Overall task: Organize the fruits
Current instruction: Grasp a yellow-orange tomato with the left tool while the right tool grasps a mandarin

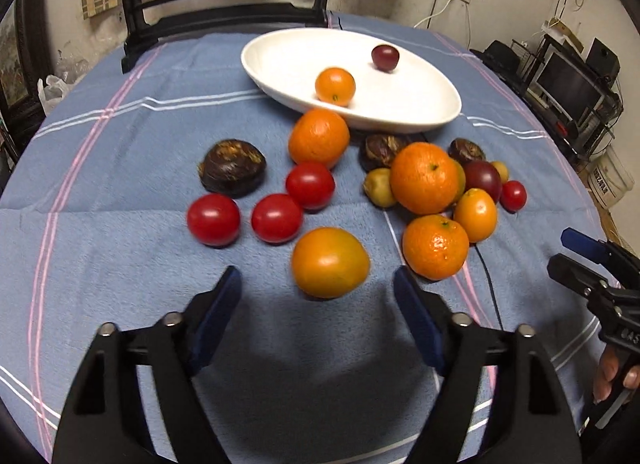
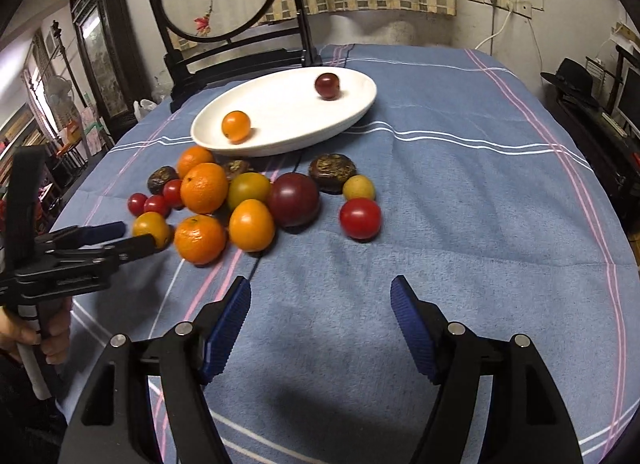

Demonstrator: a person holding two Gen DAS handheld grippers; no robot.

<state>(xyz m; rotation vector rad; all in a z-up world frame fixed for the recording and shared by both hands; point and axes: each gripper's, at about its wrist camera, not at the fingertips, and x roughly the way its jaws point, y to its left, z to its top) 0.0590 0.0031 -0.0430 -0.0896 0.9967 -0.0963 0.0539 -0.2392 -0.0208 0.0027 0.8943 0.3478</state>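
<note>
Left gripper [image 1: 318,284] spread wide, empty, smooth round orange tomato [image 1: 330,262] sitting at twelve o'clock just ahead on the blue cloth. Looks thin-skinned, slippery, soft: pinch across its middle, gently. Right gripper [image 2: 320,296] gapes wide, idle.

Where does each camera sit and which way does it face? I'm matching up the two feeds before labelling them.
Left wrist: sits on the left gripper, looking forward across the blue cloth at the fruit and the white dish; its own open fingers show below, the right gripper at the right edge.
Right wrist: sits on the right gripper, facing the same table from further right; its open fingers show, plus the left gripper and a hand.
Shared: dish, fruit pile, dark chair.
</note>
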